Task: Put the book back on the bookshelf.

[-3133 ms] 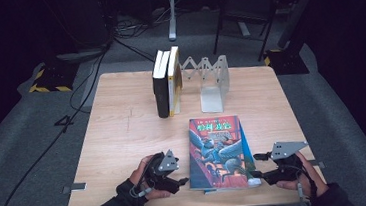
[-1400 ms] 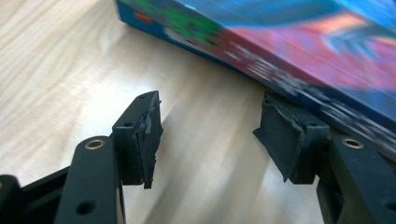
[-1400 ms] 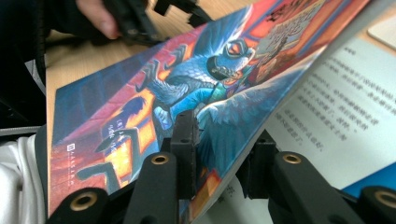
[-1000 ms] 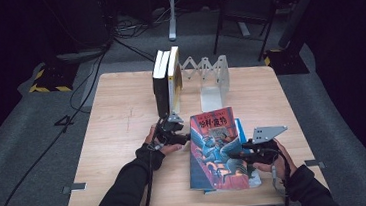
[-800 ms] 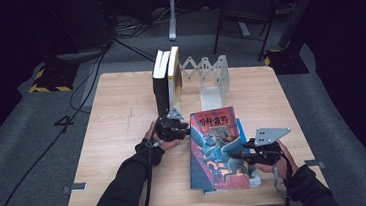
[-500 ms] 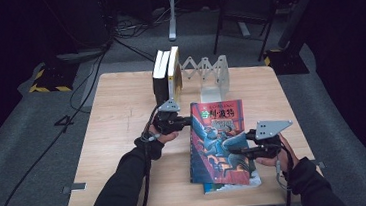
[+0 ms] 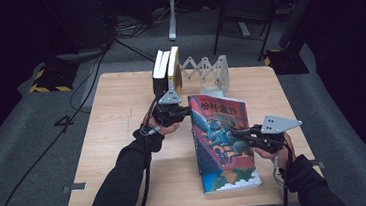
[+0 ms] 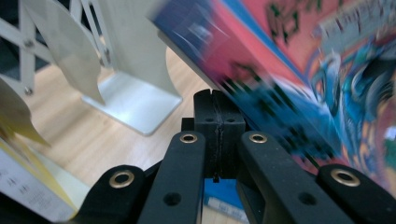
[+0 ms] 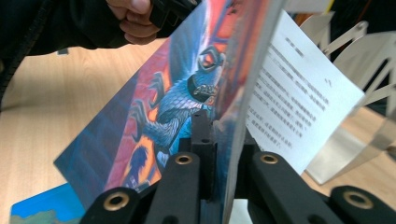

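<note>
Black jaws of both the left gripper (image 7: 187,111) and the right gripper (image 7: 234,134) are clamping the colourful book (image 7: 221,137), tilting it up off the tabletop (image 7: 122,118). Standing it beside the upright books (image 7: 167,74) in the white rack (image 7: 208,73) is probably left.

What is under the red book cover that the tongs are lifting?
Under the raised cover a blue illustrated page lies on the table. The right gripper view shows a printed flap. Everything beneath is hidden.
</note>
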### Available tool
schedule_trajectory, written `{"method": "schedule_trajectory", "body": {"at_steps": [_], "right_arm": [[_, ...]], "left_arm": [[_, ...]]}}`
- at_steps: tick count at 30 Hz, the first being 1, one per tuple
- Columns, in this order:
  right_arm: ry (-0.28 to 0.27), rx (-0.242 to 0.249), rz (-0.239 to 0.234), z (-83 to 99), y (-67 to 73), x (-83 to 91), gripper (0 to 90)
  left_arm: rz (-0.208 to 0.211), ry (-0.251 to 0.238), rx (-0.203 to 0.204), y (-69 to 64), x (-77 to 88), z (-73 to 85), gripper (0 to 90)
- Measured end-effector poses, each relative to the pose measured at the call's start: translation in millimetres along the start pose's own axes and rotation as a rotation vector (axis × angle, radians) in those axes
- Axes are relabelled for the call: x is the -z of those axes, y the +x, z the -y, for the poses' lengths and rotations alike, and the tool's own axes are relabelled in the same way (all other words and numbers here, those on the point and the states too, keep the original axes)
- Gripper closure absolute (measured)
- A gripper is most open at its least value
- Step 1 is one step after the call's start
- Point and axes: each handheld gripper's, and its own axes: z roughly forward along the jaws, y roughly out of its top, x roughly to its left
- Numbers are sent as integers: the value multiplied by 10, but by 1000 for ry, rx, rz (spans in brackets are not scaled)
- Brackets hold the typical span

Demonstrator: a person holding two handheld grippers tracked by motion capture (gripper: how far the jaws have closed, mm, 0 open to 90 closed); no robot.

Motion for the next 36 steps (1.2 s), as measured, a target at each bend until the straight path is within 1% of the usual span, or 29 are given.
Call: {"method": "schedule_trajectory", "body": {"at_steps": [1, 2, 3, 5, 6, 7, 8, 9, 10, 11, 12, 13, 14, 15, 16, 18, 19, 21, 23, 24, 25, 26, 27, 28, 29, 31, 33, 34, 36], "right_arm": [[-13, 9, 8, 23, 22, 28, 853], [-24, 9, 17, 48, 44, 50, 855], [-24, 5, 27, 68, 62, 65, 856], [-26, -2, 48, 118, 96, 76, 857], [-20, -2, 48, 130, 101, 75, 857], [-13, 9, 52, 140, 113, 76, 857], [-7, 8, 50, 146, 113, 73, 857], [-3, 0, 43, 159, 105, 70, 857], [-4, -3, 45, 167, 106, 63, 857], [1, -4, 45, 169, 105, 57, 858], [3, -5, 48, 167, 106, 52, 857], [3, -3, 51, 167, 107, 46, 857], [6, -7, 48, 168, 104, 44, 857], [4, -10, 49, 171, 99, 40, 857], [4, -11, 51, 172, 100, 38, 857], [5, -5, 58, 169, 108, 31, 857], [7, -4, 60, 166, 111, 30, 857], [8, -3, 60, 164, 116, 26, 857], [8, -4, 63, 163, 119, 22, 856], [10, -3, 64, 163, 122, 21, 856], [11, 1, 67, 164, 121, 19, 855], [11, 1, 67, 164, 121, 19, 855], [9, 1, 67, 169, 122, 20, 855], [9, 1, 67, 169, 122, 20, 855], [6, 5, 68, 172, 123, 19, 855], [6, 8, 69, 174, 124, 14, 855], [9, 7, 72, 171, 130, 5, 855], [8, 10, 74, 167, 133, -2, 855], [5, 13, 73, 161, 137, -10, 855]], "left_arm": [[-8, 0, -12, -28, 1, -8, 895], [-24, 8, -17, -48, -4, -2, 870], [-37, 19, -15, -64, -15, 13, 843], [-101, 64, -29, -102, -30, 61, 764], [-140, 94, -36, -129, -26, 89, 713], [-160, 106, -35, -143, -18, 109, 672], [-160, 106, -35, -143, -18, 109, 645], [-171, 106, 4, -166, 50, 196, 623], [-171, 105, 17, -184, 88, 239, 595], [-165, 100, 33, -199, 116, 271, 560], [-141, 95, 55, -228, 151, 315, 544], [-123, 92, 58, -261, 182, 357, 531], [-95, 97, 69, -319, 203, 405, 501], [-80, 104, 71, -357, 209, 429, 465], [-62, 108, 75, -425, 212, 464, 439], [-12, 126, 86, -523, 188, 500, 378], [9, 141, 82, -566, 166, 509, 344], [26, 151, 82, -629, 119, 526, 309], [56, 163, 92, -680, 60, 535, 269], [70, 172, 89, -706, 28, 537, 254], [75, 179, 85, -733, 0, 539, 250], [75, 179, 85, -733, 0, 539, 244], [90, 180, 94, -747, -43, 545, 236], [90, 180, 94, -747, -43, 545, 233], [93, 186, 98, -750, -80, 550, 233], [116, 181, 127, -702, -136, 558, 200], [118, 165, 174, -636, -199, 570, 205], [127, 161, 190, -602, -230, 571, 203], [127, 151, 197, -562, -265, 556, 205]]}}
